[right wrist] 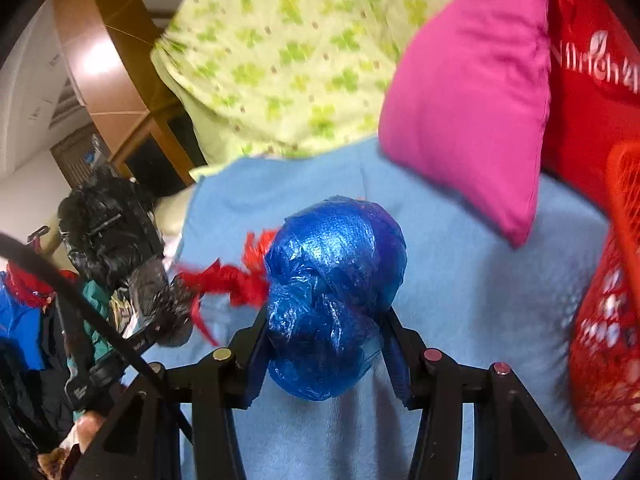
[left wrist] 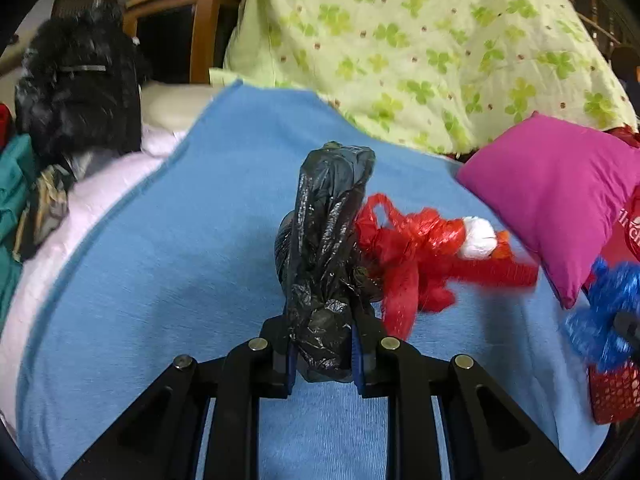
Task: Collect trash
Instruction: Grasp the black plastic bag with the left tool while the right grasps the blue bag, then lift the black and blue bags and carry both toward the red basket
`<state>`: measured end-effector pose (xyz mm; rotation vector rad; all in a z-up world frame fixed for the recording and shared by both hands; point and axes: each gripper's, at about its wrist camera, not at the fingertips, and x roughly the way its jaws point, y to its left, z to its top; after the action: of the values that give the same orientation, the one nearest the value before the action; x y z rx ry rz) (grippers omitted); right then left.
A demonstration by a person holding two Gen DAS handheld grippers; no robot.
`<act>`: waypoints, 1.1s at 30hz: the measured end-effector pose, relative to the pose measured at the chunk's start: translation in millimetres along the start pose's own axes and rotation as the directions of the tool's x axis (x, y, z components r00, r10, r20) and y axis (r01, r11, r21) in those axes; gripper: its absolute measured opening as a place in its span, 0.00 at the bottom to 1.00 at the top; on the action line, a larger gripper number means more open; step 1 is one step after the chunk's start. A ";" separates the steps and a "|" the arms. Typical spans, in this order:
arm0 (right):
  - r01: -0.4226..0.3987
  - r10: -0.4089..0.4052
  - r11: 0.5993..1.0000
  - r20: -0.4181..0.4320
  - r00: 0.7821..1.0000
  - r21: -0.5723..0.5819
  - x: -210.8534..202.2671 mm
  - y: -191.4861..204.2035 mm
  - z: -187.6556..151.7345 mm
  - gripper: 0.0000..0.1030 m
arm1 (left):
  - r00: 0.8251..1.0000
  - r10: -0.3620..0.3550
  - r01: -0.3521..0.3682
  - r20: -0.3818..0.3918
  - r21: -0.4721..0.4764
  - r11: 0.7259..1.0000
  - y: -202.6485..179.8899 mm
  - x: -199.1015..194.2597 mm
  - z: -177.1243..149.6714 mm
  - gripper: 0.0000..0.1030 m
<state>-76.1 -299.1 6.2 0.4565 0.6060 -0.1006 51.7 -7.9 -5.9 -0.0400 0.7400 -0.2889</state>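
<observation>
The left hand-held gripper (left wrist: 322, 354) is clenched on a crumpled black plastic bag (left wrist: 326, 248), which stands up between its blue-padded fingers (left wrist: 357, 360) and rises ahead of them, over a blue blanket (left wrist: 168, 260) spread on a bed. Just to the right of that gripper, touching the black bag, lies a knotted red plastic bag (left wrist: 408, 248) with a small white wad (left wrist: 478, 237) at its far end — it rests on the blanket. The right hand-held gripper (right wrist: 326, 354) is grasping a rounded blue plastic bag (right wrist: 334, 292), pinched from both sides and bulging above and below its fingers. Ahead and to the right of both grippers sits a magenta pillow (right wrist: 472, 100), and beyond it a pale green clover-print cloth (left wrist: 420, 40) is heaped. At the right edge of the right gripper's view is a red mesh basket (right wrist: 608, 340). To the far left of the left gripper sits a dark, blurred bundle (left wrist: 76, 84) — what it is cannot be told.
</observation>
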 end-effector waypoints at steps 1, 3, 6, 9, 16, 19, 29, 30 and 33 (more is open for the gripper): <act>0.003 -0.003 1.000 0.019 1.000 -0.015 -4.4 1.9 0.3 0.52 | 1.000 0.000 0.000 0.015 0.006 1.000 -0.5 -5.1 -1.1 0.22; 0.015 -0.013 0.999 0.046 0.999 -0.045 -11.4 6.2 -0.3 0.52 | 0.999 -0.009 0.008 0.042 0.017 1.000 0.6 -15.5 -2.7 0.22; 0.029 -0.023 0.996 0.066 0.998 -0.085 -18.3 11.4 -2.4 0.52 | 0.997 -0.040 0.038 0.059 0.031 0.999 -2.2 -31.1 -6.8 0.22; 0.037 -0.030 0.994 0.073 0.997 -0.104 -18.4 15.0 -4.7 0.52 | 0.997 -0.051 0.049 0.061 0.043 0.998 -7.6 -41.2 -15.3 0.22; 0.030 -0.024 0.997 0.084 0.996 -0.069 -23.5 5.7 -3.8 0.52 | 1.000 -0.020 0.020 -0.013 0.054 0.998 -12.1 -51.2 -44.9 0.26; 0.027 -0.021 0.998 0.090 0.996 -0.061 -26.3 8.4 -5.1 0.52 | 0.998 0.011 -0.011 -0.055 0.005 1.000 -2.0 -50.7 -54.6 0.27; -0.002 0.007 0.999 0.095 0.995 -0.051 -25.9 22.7 -7.3 0.52 | 0.979 0.193 -0.198 -0.059 -0.090 0.976 25.1 -69.0 -74.5 0.67; -0.007 0.011 0.999 0.093 0.996 -0.050 -25.4 23.9 -7.4 0.52 | 0.979 0.194 -0.199 -0.061 -0.091 0.976 25.7 -69.2 -75.6 0.68; -0.020 0.025 0.998 0.090 0.996 -0.060 -23.9 31.8 -9.2 0.52 | 0.984 0.160 -0.167 -0.080 -0.095 0.981 28.1 -63.8 -74.9 0.70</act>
<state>-93.5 -267.5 25.4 0.3990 0.5136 -0.0809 -36.3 41.5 -23.1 -0.0643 0.8242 -0.0956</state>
